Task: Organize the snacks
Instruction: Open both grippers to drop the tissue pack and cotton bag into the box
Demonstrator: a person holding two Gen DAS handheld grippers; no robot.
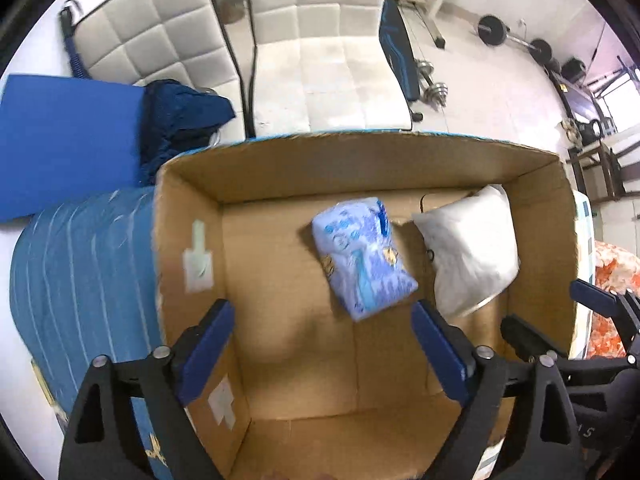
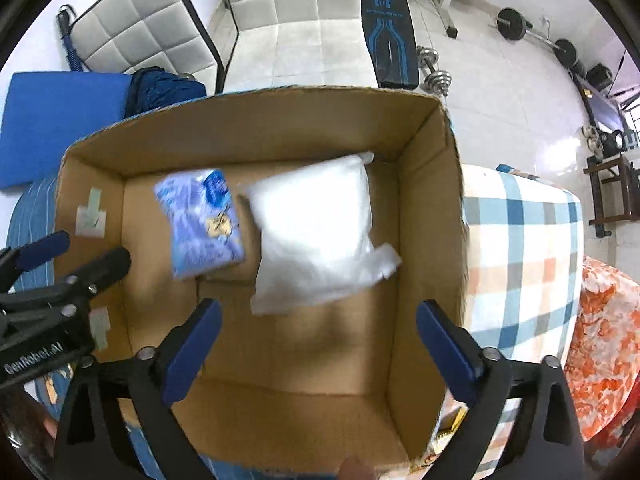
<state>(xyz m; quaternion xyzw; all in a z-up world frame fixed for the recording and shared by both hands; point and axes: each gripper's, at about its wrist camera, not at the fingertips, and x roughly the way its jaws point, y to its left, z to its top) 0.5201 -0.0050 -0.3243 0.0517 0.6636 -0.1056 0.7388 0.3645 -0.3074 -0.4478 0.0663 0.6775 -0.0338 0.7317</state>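
Two packets lie in the box (image 2: 428, 184): a blue printed one (image 2: 200, 222), a white one (image 2: 316, 236) at its 3 o'clock. "GenRobot.AI" marks the left gripper (image 1: 322, 344); it and the right gripper (image 2: 318, 344) gape, holding nothing.

A white tiled floor (image 2: 500, 92) runs through a brightly lit room. Two white quilted panels (image 1: 152, 36) lean at the far side. A black-and-blue weight bench (image 2: 386, 28) lies on the floor, with dumbbells (image 2: 434, 68) beside it and a barbell (image 2: 536, 34) further right. A blue mat (image 1: 60, 140) lies at the left. A checked bedsheet (image 2: 520, 248) covers the bed.
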